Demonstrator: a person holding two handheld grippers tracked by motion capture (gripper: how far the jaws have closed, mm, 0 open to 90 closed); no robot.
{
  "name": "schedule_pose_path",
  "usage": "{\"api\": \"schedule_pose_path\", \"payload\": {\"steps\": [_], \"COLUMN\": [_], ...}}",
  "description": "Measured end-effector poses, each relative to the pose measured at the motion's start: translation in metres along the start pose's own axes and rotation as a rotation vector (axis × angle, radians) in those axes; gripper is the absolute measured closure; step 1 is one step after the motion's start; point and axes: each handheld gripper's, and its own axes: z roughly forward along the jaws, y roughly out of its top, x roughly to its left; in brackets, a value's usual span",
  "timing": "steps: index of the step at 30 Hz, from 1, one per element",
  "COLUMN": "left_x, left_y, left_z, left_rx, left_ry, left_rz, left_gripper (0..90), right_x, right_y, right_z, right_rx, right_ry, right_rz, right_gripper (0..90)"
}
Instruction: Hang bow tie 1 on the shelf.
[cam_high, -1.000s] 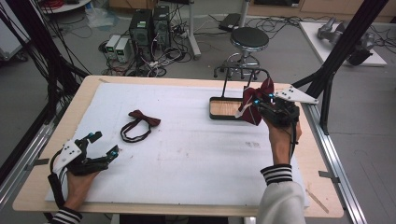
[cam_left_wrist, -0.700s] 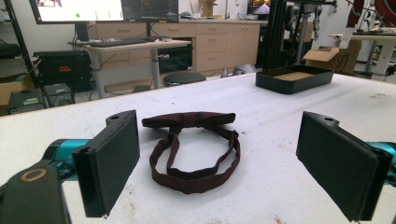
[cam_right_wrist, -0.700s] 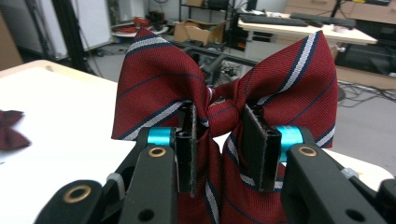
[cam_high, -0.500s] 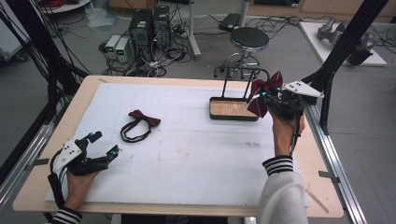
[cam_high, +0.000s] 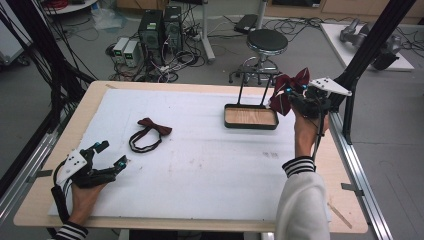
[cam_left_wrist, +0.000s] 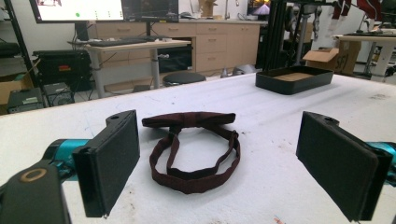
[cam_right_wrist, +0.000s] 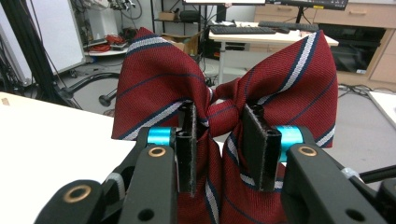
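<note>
Two bow ties, striped tie (cam_right_wrist: 224, 93) clamped at its knot in right gripper (cam_right_wrist: 219, 140), left gripper (cam_left_wrist: 233, 154) open, facing dark tie (cam_left_wrist: 194, 149), tray (cam_high: 250, 117) beyond.

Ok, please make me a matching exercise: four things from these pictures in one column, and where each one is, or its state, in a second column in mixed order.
Things:
1. striped bow tie
2. plain dark bow tie
3. black tray
4. left gripper

Places or states:
A. lies flat on the white mat, strap looped
B. clamped at its knot between the fingers of the right gripper
C. open, resting near the table's front left corner
D. stands on the mat, with a wooden bottom and nothing in it

Pairs: 1-B, 2-A, 3-D, 4-C
</note>
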Motion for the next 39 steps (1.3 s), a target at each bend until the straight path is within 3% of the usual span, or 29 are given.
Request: {"api": "schedule_pose_path", "payload": {"steps": [14,25,31,39], "left_x": [0.000,0.000,0.000,0.000], "left_y": [0.000,0.000,0.000,0.000], "left_z": [0.000,0.000,0.000,0.000], "left_rx": [-0.001,0.001,0.002,0.001], "left_ry": [0.001,0.000,0.000,0.001], "left_rz": [0.001,0.002,0.004,0.005], "left_gripper": [13.8,13.8,13.8,13.8], "right_x": [-0.013,-0.024,-0.031,-0.031], "right_y": [0.006,0.000,-0.004,-0.006], "right_z": [0.015,0.024,0.025,0.031], "right_rx": [0.005,0.021,0.011,0.008], "right_ry": [-0.031,-0.062,-0.073,-0.079], "right_rz": [0.027,0.062,0.117,0.121], "right_gripper": [68.2,68.1,68.2,68.1]}}
